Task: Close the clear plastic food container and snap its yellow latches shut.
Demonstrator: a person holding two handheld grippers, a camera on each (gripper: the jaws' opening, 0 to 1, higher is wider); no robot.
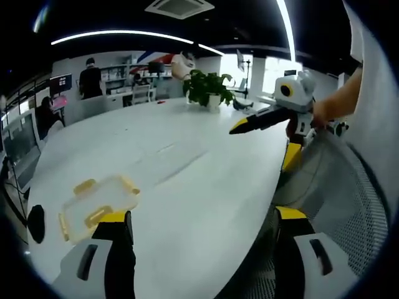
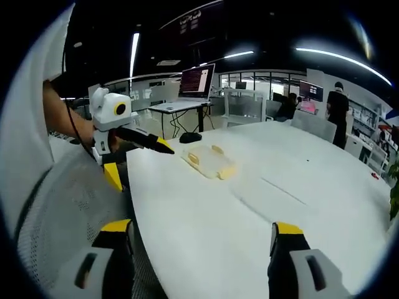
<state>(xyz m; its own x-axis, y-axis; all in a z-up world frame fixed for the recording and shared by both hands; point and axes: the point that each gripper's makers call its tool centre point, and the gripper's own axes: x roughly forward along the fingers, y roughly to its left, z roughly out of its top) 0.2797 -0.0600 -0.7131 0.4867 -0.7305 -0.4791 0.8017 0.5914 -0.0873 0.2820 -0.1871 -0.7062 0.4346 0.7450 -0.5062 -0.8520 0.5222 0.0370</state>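
Observation:
The clear plastic food container [image 1: 96, 205] lies flat on the white table [image 1: 199, 168], with its yellow latches sticking outward. It sits just beyond the left jaw of my left gripper [image 1: 202, 218], which is open with nothing between its jaws. In the right gripper view the container [image 2: 209, 161] lies further off, ahead and slightly left of my right gripper [image 2: 201, 230], also open and empty. Each gripper shows in the other's view, held above the table's edge: the right gripper [image 1: 265, 144] and the left gripper [image 2: 140, 163], both with jaws spread.
A grey mesh chair back [image 1: 336, 193] stands close at the table's edge. A potted plant [image 1: 209, 88] stands at the table's far end. A laptop [image 2: 196, 81] sits on a side desk, with a black mouse-like object [image 2: 190, 137] near the container. People are at the back.

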